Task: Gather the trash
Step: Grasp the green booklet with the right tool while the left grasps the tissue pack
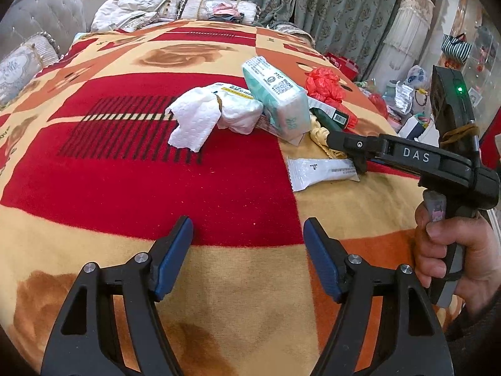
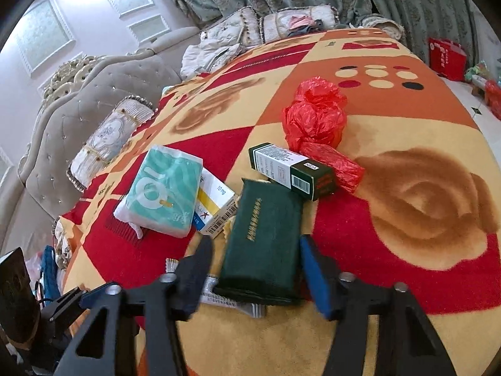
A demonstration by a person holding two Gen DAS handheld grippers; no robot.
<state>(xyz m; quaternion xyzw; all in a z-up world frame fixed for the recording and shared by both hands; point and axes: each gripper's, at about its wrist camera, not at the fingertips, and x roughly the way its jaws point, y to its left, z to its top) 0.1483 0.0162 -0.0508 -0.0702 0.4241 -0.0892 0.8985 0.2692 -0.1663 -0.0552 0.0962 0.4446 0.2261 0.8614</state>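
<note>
Trash lies on a red, orange and yellow blanket (image 1: 219, 188). In the left wrist view I see crumpled white tissue (image 1: 194, 119), a teal tissue pack (image 1: 275, 97), a white wrapper (image 1: 322, 170) and a red plastic bag (image 1: 324, 83). My left gripper (image 1: 247, 257) is open and empty above bare blanket. My right gripper (image 2: 256, 272) is open, its fingers on either side of a dark green cloth pouch (image 2: 264, 241). Beyond it lie a green and white box (image 2: 292, 170), the red bag (image 2: 316, 116), the teal pack (image 2: 162, 188) and a medicine box (image 2: 216, 206).
Cushions (image 2: 109, 138) and a grey tufted headboard (image 2: 78, 119) stand at the blanket's far side. Green curtains (image 1: 313, 0) hang behind. Bags and clutter (image 1: 413, 94) sit on the floor to the right. A red bag (image 2: 446, 58) stands past the blanket's corner.
</note>
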